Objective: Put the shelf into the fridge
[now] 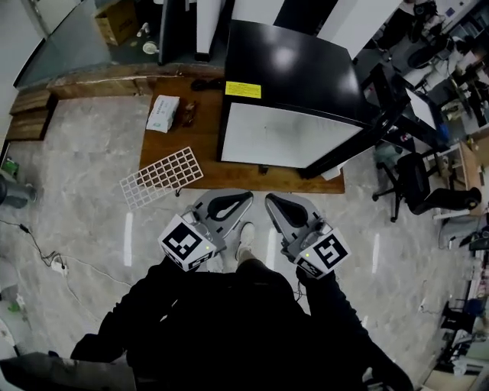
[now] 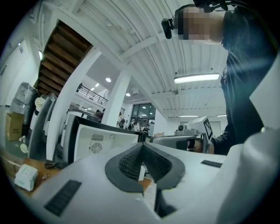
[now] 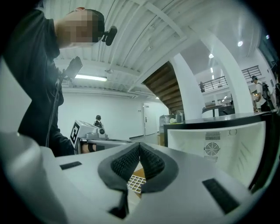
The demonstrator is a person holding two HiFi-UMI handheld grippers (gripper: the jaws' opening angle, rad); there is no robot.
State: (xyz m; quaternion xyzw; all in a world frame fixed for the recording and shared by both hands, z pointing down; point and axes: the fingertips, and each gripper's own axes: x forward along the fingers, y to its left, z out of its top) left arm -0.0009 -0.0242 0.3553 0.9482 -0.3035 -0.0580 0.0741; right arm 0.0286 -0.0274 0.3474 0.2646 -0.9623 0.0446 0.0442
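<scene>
The black fridge (image 1: 294, 72) stands on a wooden board with its white inside (image 1: 286, 136) open toward me. The white wire shelf (image 1: 161, 177) lies flat at the board's near left corner, partly over the stone floor. My left gripper (image 1: 241, 201) and right gripper (image 1: 272, 201) are held side by side in front of me, short of the fridge and to the right of the shelf. Both are shut and empty. The left gripper view shows its closed pads (image 2: 142, 148) with the fridge (image 2: 98, 142) beyond. In the right gripper view the shelf (image 3: 137, 182) shows below the closed pads (image 3: 139, 148).
A white packet (image 1: 163, 113) lies on the wooden board (image 1: 179, 137) left of the fridge. An office chair (image 1: 420, 185) and desks crowd the right side. A cable (image 1: 47, 260) runs over the floor at left. A cardboard box (image 1: 116, 21) sits far back.
</scene>
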